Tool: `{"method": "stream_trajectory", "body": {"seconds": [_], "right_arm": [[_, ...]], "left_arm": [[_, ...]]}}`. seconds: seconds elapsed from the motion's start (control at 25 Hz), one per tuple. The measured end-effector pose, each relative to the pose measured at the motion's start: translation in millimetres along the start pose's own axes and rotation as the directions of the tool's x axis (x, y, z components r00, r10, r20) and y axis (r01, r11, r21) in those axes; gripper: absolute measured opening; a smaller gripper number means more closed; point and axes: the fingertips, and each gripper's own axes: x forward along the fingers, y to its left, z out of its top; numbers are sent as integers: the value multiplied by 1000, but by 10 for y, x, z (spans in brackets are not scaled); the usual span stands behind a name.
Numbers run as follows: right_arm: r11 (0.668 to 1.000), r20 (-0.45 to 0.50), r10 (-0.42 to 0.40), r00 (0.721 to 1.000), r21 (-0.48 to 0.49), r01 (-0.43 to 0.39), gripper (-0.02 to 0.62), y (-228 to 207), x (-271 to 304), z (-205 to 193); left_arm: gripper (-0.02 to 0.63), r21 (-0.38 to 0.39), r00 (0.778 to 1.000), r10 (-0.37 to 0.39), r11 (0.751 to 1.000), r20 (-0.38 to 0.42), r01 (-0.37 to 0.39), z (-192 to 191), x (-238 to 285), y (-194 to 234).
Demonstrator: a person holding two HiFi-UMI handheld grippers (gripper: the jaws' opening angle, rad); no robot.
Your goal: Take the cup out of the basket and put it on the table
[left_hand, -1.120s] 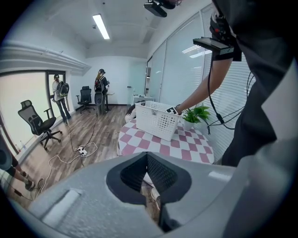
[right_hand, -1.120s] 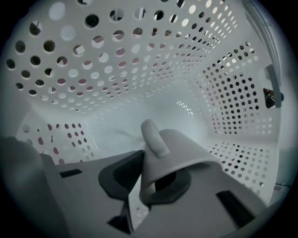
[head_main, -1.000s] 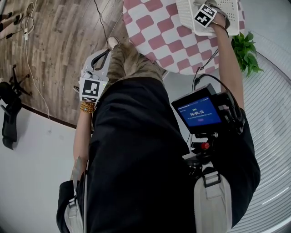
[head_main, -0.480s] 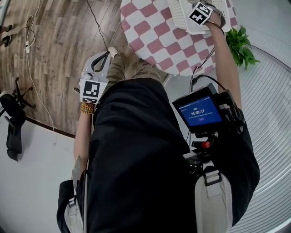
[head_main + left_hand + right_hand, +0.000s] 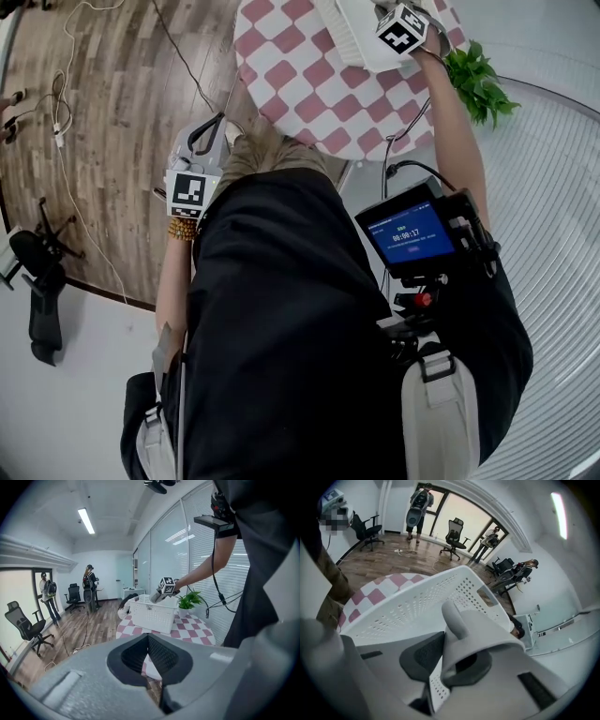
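Lifts higher above the basket [image 5: 403, 604] than a second ago, cup [image 5: 487, 630] pinched by its wall beside the handle [image 5: 452, 616] in the right gripper [image 5: 447, 663]: probably light, stiff, slick; left gripper [image 5: 149, 656] pressed together, empty.

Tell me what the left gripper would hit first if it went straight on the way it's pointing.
Most likely the near edge of the checkered table, just under the white basket. Nothing shows in between ahead of the left gripper, though depth is hard to judge from this view.
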Motion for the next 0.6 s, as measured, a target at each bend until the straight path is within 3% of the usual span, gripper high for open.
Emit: {"method": "stream_trajectory", "body": {"seconds": [0.32,0.6], "right_arm": [[974,188,-86,978,224,43,49,-80,-412,164],[907,337,-166,927,420,10,48,-73,-825,306]], "left_arm": [[3,54,999,-37,998,40,35,71,231,-4],[3,93,994,-89,992,61,83,137,450,9]]}}
